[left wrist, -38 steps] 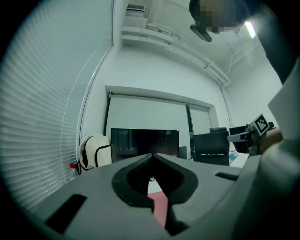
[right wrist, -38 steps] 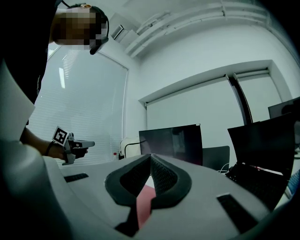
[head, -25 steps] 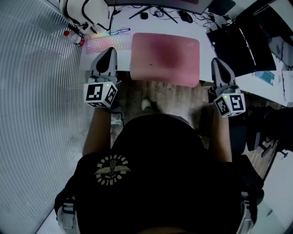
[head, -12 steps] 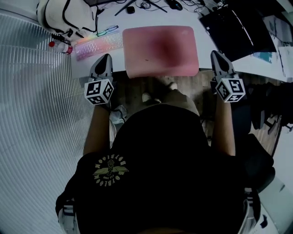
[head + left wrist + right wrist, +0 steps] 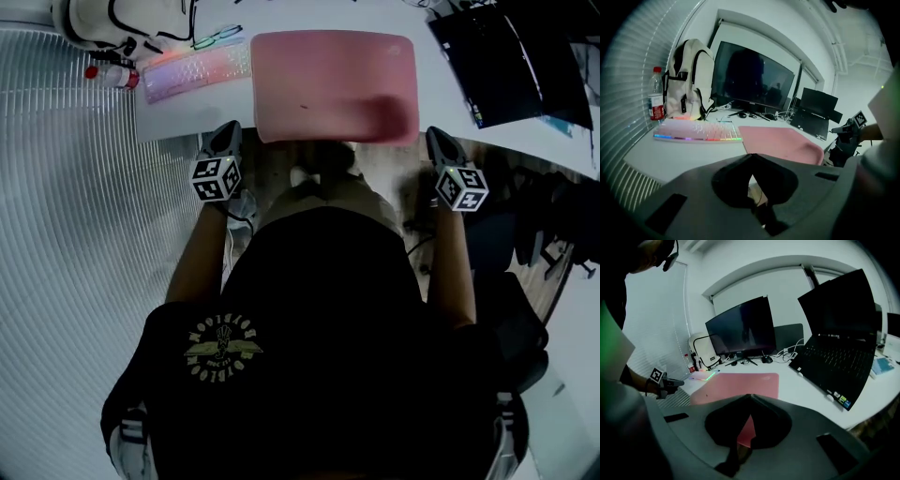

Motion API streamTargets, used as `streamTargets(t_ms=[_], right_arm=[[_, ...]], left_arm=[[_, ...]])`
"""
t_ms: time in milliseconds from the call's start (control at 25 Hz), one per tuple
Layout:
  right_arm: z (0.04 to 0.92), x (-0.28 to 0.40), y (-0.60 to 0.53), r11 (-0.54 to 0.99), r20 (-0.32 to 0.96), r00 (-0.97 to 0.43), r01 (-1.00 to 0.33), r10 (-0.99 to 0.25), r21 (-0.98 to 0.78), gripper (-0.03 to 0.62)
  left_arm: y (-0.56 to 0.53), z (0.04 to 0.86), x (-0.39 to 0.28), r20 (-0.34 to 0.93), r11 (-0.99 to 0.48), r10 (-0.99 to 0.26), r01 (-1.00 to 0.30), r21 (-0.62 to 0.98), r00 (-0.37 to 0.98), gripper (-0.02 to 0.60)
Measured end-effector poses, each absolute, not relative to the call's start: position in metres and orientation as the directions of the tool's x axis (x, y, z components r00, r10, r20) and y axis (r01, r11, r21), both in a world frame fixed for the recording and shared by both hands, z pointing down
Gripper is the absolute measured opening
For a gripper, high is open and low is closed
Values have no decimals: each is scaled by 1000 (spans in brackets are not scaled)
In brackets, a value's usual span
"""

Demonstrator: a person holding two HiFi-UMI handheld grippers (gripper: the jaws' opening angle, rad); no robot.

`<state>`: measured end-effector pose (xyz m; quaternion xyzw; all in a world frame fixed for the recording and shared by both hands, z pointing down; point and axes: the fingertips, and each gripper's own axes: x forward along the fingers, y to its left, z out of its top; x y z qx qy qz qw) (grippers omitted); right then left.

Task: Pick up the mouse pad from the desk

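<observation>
Short of the mouse pad point(image 5: 333, 84), on the person's side of it, both grippers hang off its two near corners. The left gripper point(image 5: 228, 128) sits just beside the near-left corner and the right gripper point(image 5: 436, 134) just beside the near-right one. Neither touches the pad. Each gripper's fingers are pressed together with nothing between them; only a thin sliver of the scene shows through the gap behind the tips.

The mouse pad itself is pink and rectangular with rounded corners. It lies flat on the white worktop point(image 5: 183, 117), its near edge jutting a little past the worktop's front edge.

Left of the pad, and just beside its far-left corner, lies a pale keyboard point(image 5: 197, 70) with rainbow backlighting — slightly angled. A pair of glasses point(image 5: 216, 37) lies just beyond it. Further left of the pad stand a bottle with a red cap point(image 5: 111, 75) and a white backpack point(image 5: 691, 82).

Right of the pad, an open black laptop point(image 5: 506, 61) rests on the worktop. Beyond the pad's far edge a dark monitor point(image 5: 752, 77) stands on its legs, with cables around it.
</observation>
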<state>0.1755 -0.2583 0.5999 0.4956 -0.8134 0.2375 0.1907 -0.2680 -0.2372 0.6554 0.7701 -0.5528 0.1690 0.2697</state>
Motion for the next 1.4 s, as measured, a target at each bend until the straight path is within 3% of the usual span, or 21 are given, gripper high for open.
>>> streamTargets(t_ms=[280, 400, 520, 720, 920, 1400], right_arm=[[662, 182, -240, 389, 646, -440, -891, -624, -232, 14], [681, 187, -236, 389, 668, -446, -888, -596, -247, 39], [697, 190, -232, 392, 681, -469, -876, -562, -280, 107], [722, 192, -223, 399, 719, -504, -854, -478, -333, 231], [751, 196, -218, 400, 753, -517, -842, -408, -361, 261], [786, 177, -237, 473, 737, -591, -778, -328, -414, 271]], left_arm=[[-214, 711, -270, 656, -226, -678, -943, 243, 331, 8], [-209, 728, -266, 673, -233, -654, -938, 257, 347, 8], [-208, 740, -257, 676, -254, -632, -925, 282, 379, 12], [-203, 752, -236, 682, -306, -575, -892, 333, 452, 152], [-204, 763, -223, 668, -328, -546, -862, 386, 506, 263], [-215, 791, -201, 683, -371, -460, -822, 433, 567, 302]])
